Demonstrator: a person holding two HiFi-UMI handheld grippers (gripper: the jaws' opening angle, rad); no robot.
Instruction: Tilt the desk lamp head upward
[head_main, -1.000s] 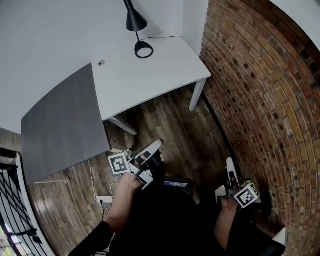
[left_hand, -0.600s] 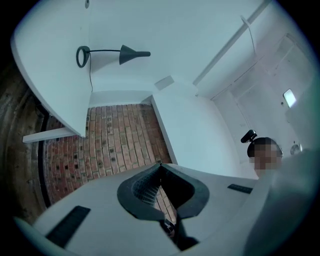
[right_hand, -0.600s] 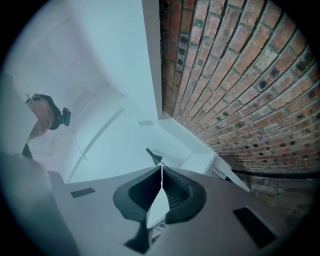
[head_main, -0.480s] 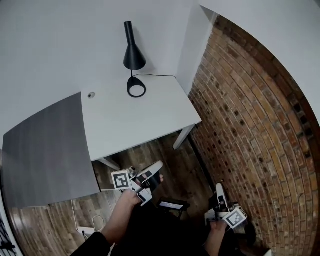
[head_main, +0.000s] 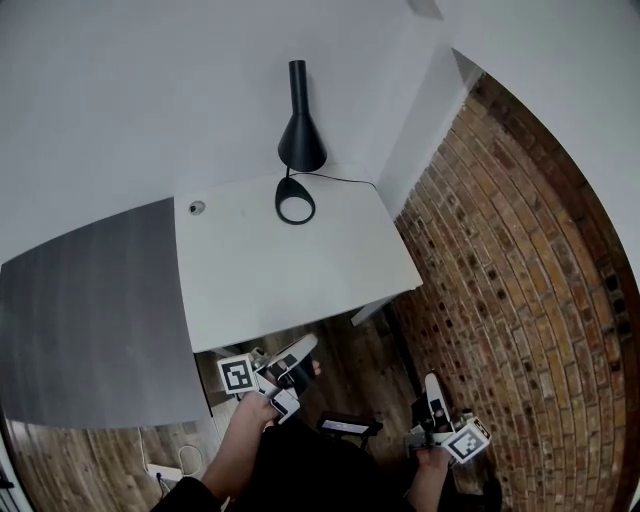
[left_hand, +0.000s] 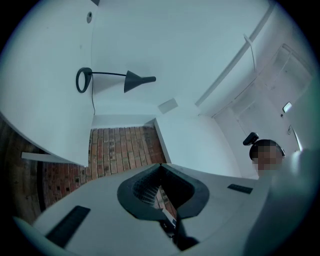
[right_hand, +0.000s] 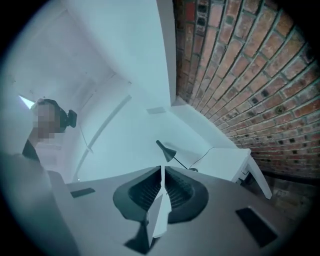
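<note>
- The desk lamp (head_main: 301, 140) is all black and slim, and stands upright on its own.
- Its head (head_main: 302, 148) is a cone with a narrow tube on top; the wide mouth faces down toward the base.
- The base (head_main: 295, 201) is an open ring that lies flat on the white desk (head_main: 270, 275).
- It stands at the far edge of the desk, toward the far right corner, close to the white wall.
- A thin black cord (head_main: 345, 180) runs right from the base along the desk's far edge.
</note>
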